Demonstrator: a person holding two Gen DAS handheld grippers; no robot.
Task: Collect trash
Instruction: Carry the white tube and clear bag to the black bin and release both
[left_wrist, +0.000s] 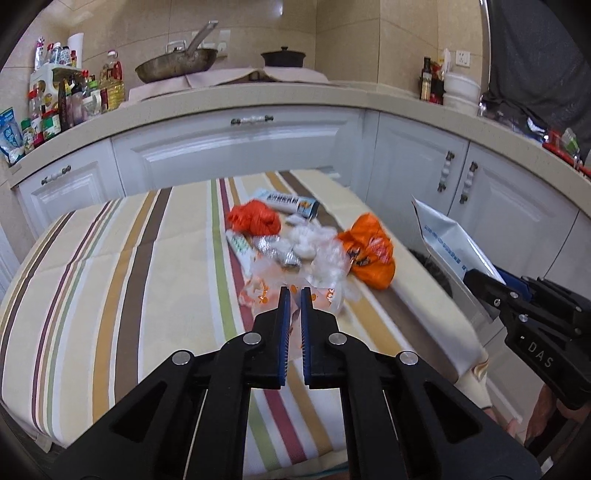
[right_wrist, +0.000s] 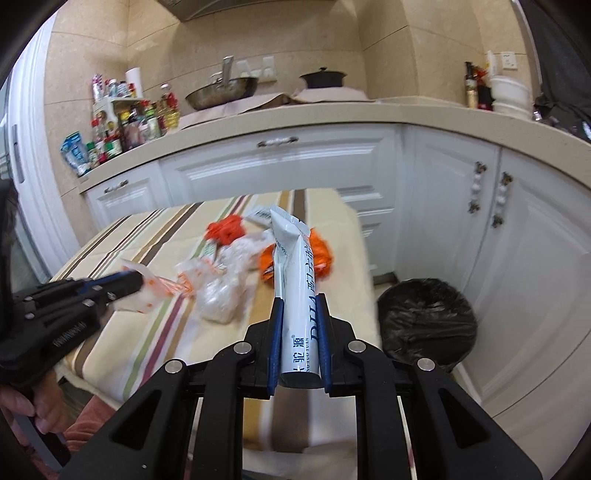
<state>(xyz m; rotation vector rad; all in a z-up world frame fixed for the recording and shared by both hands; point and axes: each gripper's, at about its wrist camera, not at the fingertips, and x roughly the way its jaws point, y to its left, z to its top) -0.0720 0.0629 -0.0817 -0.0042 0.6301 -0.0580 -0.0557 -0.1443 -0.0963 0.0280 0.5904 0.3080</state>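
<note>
A heap of trash lies on the striped tablecloth: a red crumpled bag, an orange bag, white crumpled plastic, foil and a printed carton. My left gripper is shut on a clear wrapper with orange print, seen held in the right wrist view. My right gripper is shut on a white and blue pouch, held above the table's right edge. The pouch also shows in the left wrist view.
A bin lined with a black bag stands on the floor right of the table, by white cabinets. The counter behind holds a wok, a black pot and several bottles.
</note>
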